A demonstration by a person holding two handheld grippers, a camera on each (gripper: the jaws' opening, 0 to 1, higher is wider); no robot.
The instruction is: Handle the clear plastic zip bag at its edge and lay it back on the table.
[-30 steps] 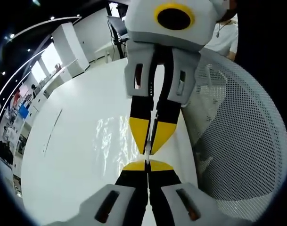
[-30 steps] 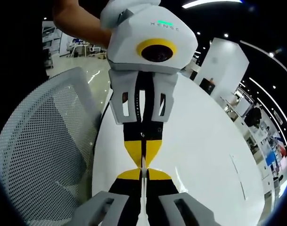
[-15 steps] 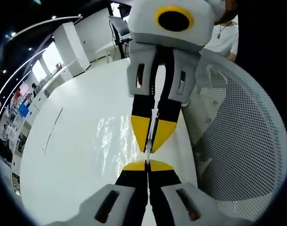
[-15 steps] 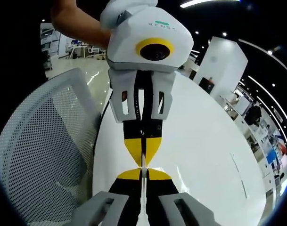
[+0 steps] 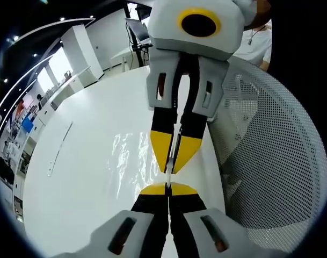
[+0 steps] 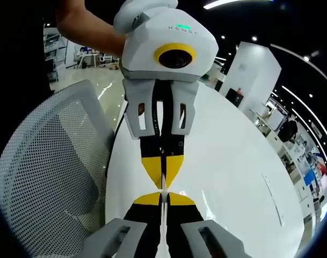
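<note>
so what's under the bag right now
The white table shows through the clear bag, held at its edge between both shut grippers, left and right. Whether the bag touches the table cannot be told.

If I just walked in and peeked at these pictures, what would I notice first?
First, two grippers with yellow tips meeting nose to nose: in the left gripper view the right gripper reaches down from the top to meet the left gripper, both pinching the edge of the clear plastic zip bag above the shiny white table. Beside them is a white mesh chair.
</note>
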